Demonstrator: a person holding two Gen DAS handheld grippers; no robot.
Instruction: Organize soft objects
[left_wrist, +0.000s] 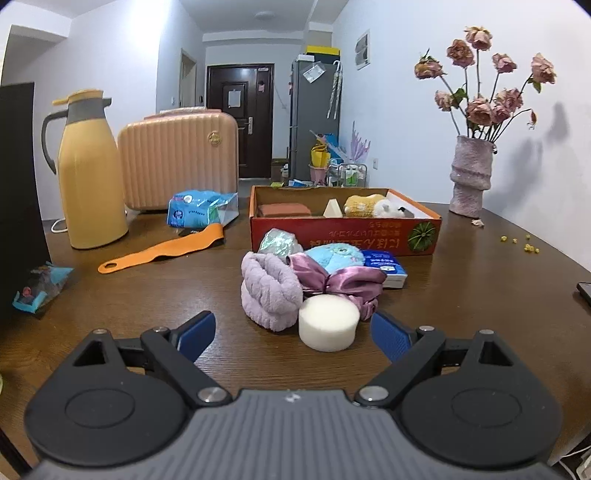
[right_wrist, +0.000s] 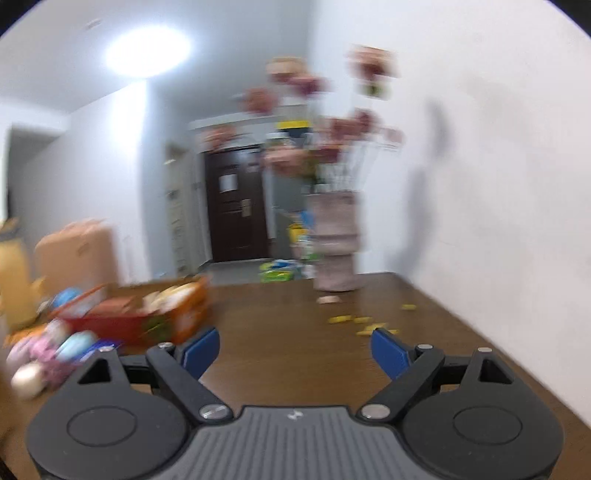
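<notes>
Risk entry: my left gripper (left_wrist: 293, 334), jaws spread and empty, faces the white foam puck (left_wrist: 328, 323) at 12 o'clock touching the lilac headband (left_wrist: 269, 291); closing may snag both; my right gripper (right_wrist: 295, 350) hangs spread, empty.

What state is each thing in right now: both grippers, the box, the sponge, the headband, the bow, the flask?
Left gripper: open, empty, aimed at the pile.
Right gripper: open, empty, over bare table; view blurred.
Box: open, partly filled with soft items.
Sponge: on the table, outside the box, ungripped.
Headband: on the table, against the sponge.
Bow: in the pile behind the sponge.
Flask: upright, lid on.
</notes>
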